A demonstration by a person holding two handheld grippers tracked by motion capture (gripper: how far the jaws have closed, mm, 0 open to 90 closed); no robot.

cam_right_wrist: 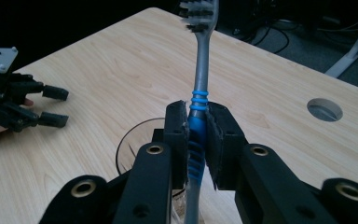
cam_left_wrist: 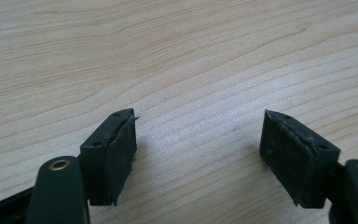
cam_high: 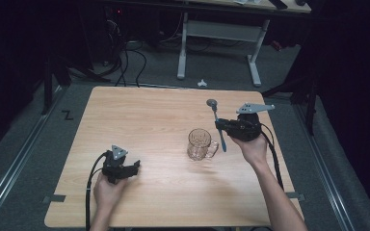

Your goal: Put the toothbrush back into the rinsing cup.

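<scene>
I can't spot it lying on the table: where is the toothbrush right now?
In the high view the toothbrush is clamped in the right gripper, at the table's right side, just above the glass mug.

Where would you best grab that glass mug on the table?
By the handle of the glass mug, coming in from the right: it sticks out on that side, and the open left tool sits far off, while the right tool is shut on the toothbrush.

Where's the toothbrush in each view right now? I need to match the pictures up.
High view: toothbrush right of centre, clamped in the right gripper, bristle head toward the far edge.
Left gripper view: wood tabletop between open jaws; no toothbrush.
Right gripper view: toothbrush upright at centre, between its jaws.
Shared landmark: glass mug, below the brush.
</scene>
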